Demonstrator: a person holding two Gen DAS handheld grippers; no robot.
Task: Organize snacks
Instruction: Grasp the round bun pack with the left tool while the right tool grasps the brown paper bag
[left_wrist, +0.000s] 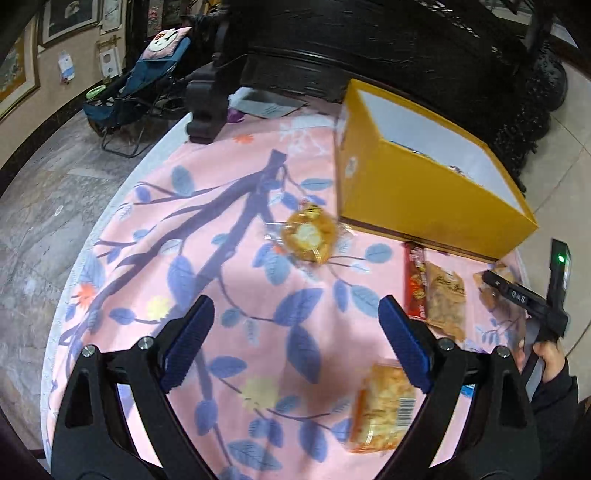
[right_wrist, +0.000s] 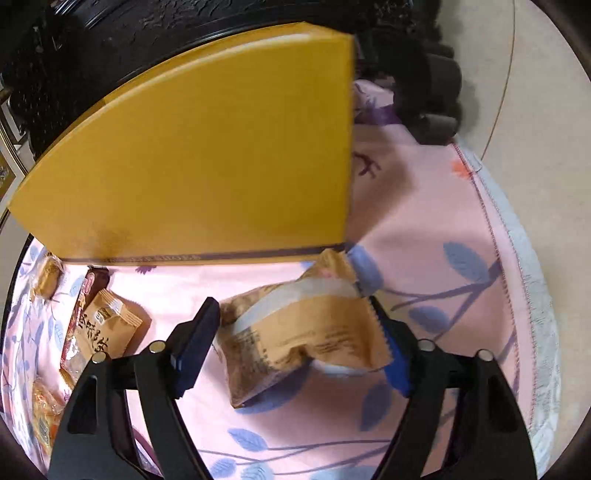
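Observation:
My left gripper (left_wrist: 295, 306) hangs open over the pink flowered cloth (left_wrist: 229, 280) with nothing between its fingers. A round pastry in clear wrap (left_wrist: 308, 234) lies ahead of it. An orange snack packet (left_wrist: 380, 406) lies by its right finger. My right gripper (right_wrist: 291, 306) is open and straddles a brown snack packet (right_wrist: 306, 336), which rests on the cloth with its edges close to both pads. The yellow box (left_wrist: 424, 192) stands with its top open just behind the snacks, and its side wall (right_wrist: 203, 147) fills the right wrist view.
A red packet (left_wrist: 413, 284) and a brown packet (left_wrist: 445, 299) lie in front of the box. A person's hand (left_wrist: 550, 358) is at the right edge. Dark carved furniture (left_wrist: 369, 44) stands behind the table. The cloth's hem (right_wrist: 517, 277) marks the table's right edge.

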